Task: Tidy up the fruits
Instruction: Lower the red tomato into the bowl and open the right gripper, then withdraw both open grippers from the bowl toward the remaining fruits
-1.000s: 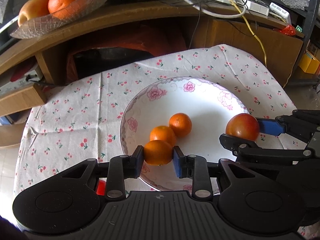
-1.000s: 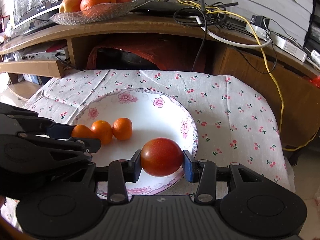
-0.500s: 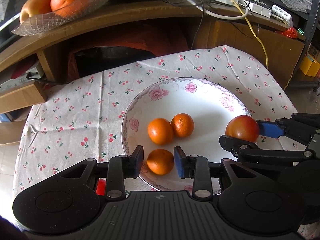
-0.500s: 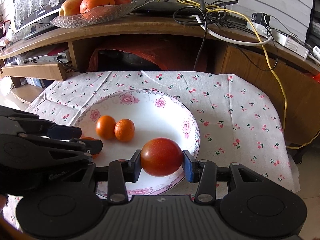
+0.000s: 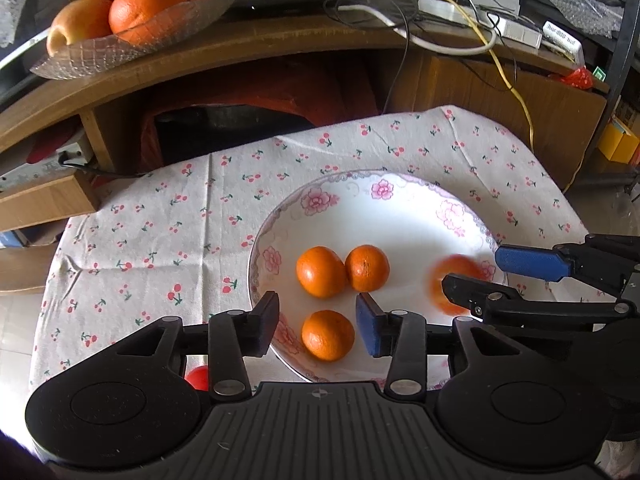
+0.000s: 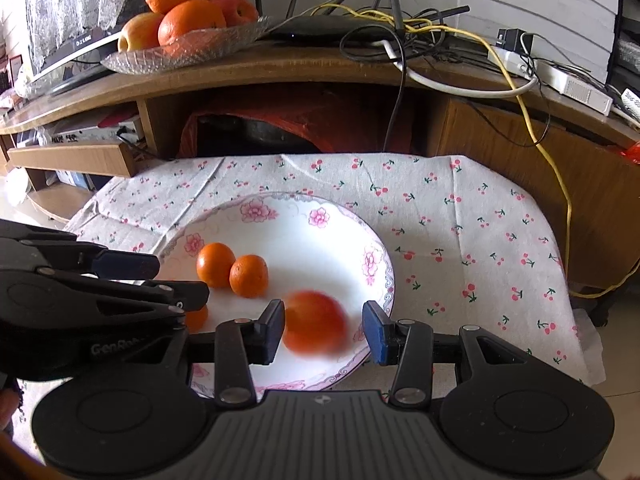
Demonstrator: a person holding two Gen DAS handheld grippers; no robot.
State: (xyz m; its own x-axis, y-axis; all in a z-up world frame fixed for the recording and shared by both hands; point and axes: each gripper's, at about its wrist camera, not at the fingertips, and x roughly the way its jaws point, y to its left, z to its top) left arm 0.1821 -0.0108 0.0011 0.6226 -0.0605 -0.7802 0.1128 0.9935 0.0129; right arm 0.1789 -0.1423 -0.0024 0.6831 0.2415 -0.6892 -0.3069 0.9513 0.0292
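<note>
The red apple (image 6: 315, 327) is seen blurred, lying w/ a gap on each side between the wide-spread pads of the right gripper (image 6: 324, 334); nothing is gripped. It sits on the near-right part of the floral plate (image 6: 280, 216), close to the rim. In the left view the apple (image 5: 456, 280) is partly hidden behind the right gripper's dark finger.

Three small oranges are on the same plate (image 5: 360, 184). One orange (image 5: 328, 335) lies near the front rim, between the pads of the left gripper (image 5: 318, 324), which is also opened wide & holds nothing; clear gaps are seen both sides. The other two oranges (image 5: 321, 272) (image 5: 367, 268) are touching each other, just beyond it, toward the plate's left-centre. The far half of the plate is bare white.

The plate is set on a cherry-print cloth (image 6: 460, 216); free cloth is left on the right & far sides, w/ the cloth edge dropping off at right. Behind it a wooden shelf (image 6: 280, 76) is seen, w/ a glass dish (image 6: 180, 52) of larger fruit at far left & a tangle of cables (image 6: 400, 28) at right.

Writing: "GenRo…" is partly readable on the left gripper body (image 6: 116, 347); other labels are too small to read.
</note>
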